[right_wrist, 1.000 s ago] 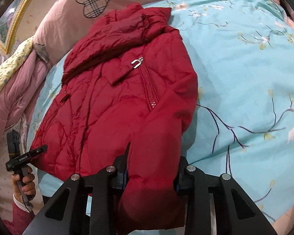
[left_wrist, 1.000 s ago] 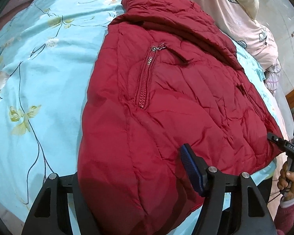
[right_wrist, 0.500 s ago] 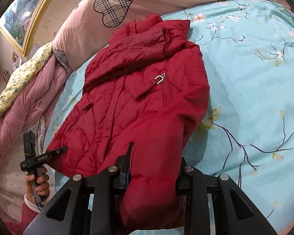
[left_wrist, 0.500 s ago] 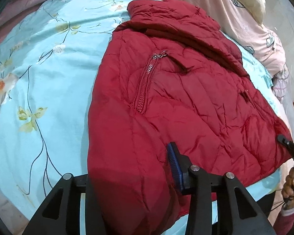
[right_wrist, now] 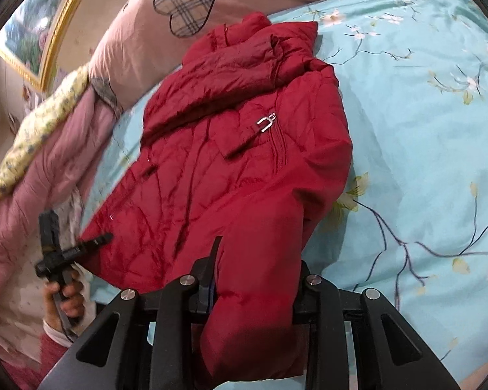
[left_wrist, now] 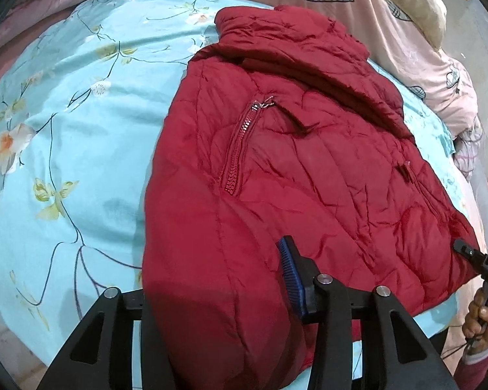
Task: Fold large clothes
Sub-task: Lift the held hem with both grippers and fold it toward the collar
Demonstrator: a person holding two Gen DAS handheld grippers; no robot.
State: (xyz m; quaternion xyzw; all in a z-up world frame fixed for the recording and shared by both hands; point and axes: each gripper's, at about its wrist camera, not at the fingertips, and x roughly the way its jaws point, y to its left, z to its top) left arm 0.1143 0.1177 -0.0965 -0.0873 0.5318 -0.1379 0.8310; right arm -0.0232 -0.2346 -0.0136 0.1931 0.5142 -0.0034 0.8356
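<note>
A: Left wrist view: the padded, quilted red jacket (left_wrist: 292, 169) lies flat on the bed's light blue floral sheet (left_wrist: 65, 130). The left claw (left_wrist: 218, 308) is opening, hem fabric between its fingers.

B: Right wrist view: the right claw (right_wrist: 253, 292) is clamped on the hem, its jaws easing apart. Step, judged: first fold. Next: carry the hem toward the collar, both hands level.

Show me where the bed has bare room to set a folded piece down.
Free: the wide blue floral sheet on the zipper side of the red jacket. Crowded: the heart-patch pillow sits right at the collar, and the pink quilt leaves only a thin strip of sheet on the other side.
</note>
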